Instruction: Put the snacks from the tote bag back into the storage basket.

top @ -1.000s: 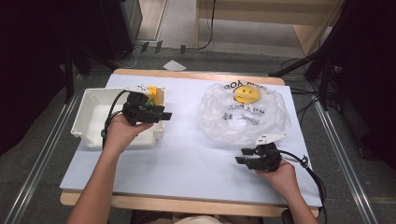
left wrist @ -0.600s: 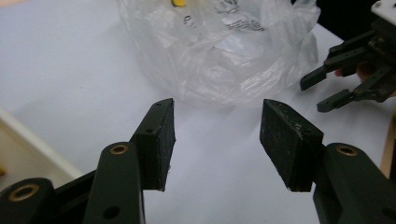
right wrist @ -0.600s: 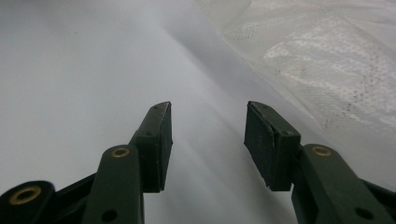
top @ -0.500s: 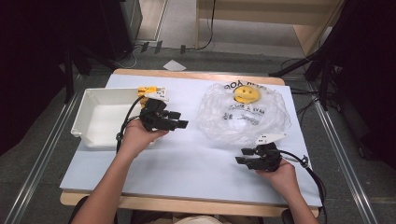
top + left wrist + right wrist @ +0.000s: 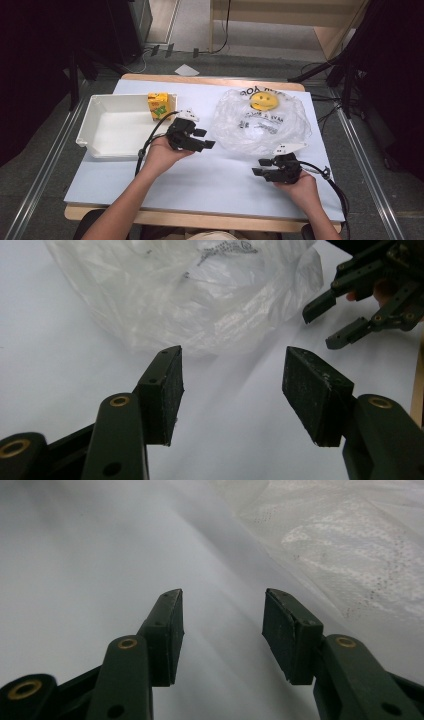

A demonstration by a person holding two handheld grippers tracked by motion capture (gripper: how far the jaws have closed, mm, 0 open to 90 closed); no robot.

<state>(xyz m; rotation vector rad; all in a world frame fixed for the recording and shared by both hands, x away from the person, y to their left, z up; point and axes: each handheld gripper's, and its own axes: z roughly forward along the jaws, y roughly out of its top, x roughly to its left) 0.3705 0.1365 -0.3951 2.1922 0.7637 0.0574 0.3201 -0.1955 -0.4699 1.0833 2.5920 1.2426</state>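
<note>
Plastic bag lies between and beyond both tongs, seemingly untouched

The left gripper, jaws just opened and empty, faces a crumpled clear plastic bag on the white desk.

A wooden-edged table is standing on grey floor, with a wooden cabinet and cables lying beyond.

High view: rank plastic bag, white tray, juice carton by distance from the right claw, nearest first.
From the right claw:
1. Plastic bag, just beyond it.
2. Juice carton, far-left, in the tray's corner.
3. White tray, left edge of the table.
</note>
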